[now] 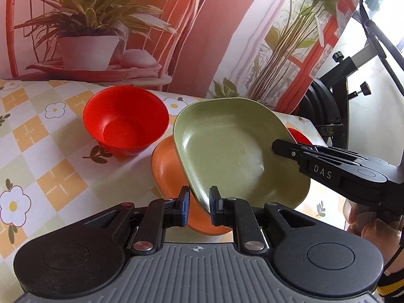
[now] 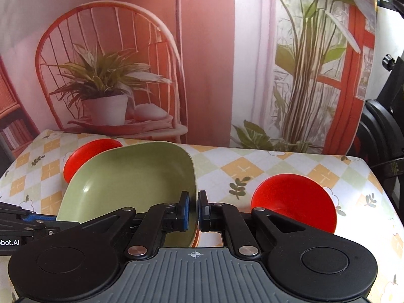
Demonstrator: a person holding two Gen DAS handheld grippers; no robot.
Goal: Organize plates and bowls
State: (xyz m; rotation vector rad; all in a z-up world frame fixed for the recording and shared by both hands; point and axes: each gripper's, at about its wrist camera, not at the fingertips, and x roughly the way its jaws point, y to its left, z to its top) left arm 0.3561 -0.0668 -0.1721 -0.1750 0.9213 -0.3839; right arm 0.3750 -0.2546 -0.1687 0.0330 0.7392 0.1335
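A green square plate (image 1: 227,146) (image 2: 131,179) hangs tilted over an orange plate (image 1: 166,166) that lies on the table; only a sliver of the orange plate (image 2: 197,237) shows in the right wrist view. My right gripper (image 2: 194,209) (image 1: 277,149) is shut on the green plate's right rim. My left gripper (image 1: 199,203) (image 2: 54,219) stands open with the plate's near rim between its fingers. One red bowl (image 1: 126,121) (image 2: 85,156) sits left of the plates. A second red bowl (image 2: 295,199) (image 1: 300,136) sits right, half hidden in the left wrist view.
The table wears a checked cloth with flowers (image 1: 38,131) (image 2: 240,166). A printed backdrop of a chair and plants (image 2: 202,63) rises right behind it. A black exercise machine (image 1: 335,96) stands off the table's right end. A person's hand (image 1: 366,227) holds the right gripper.
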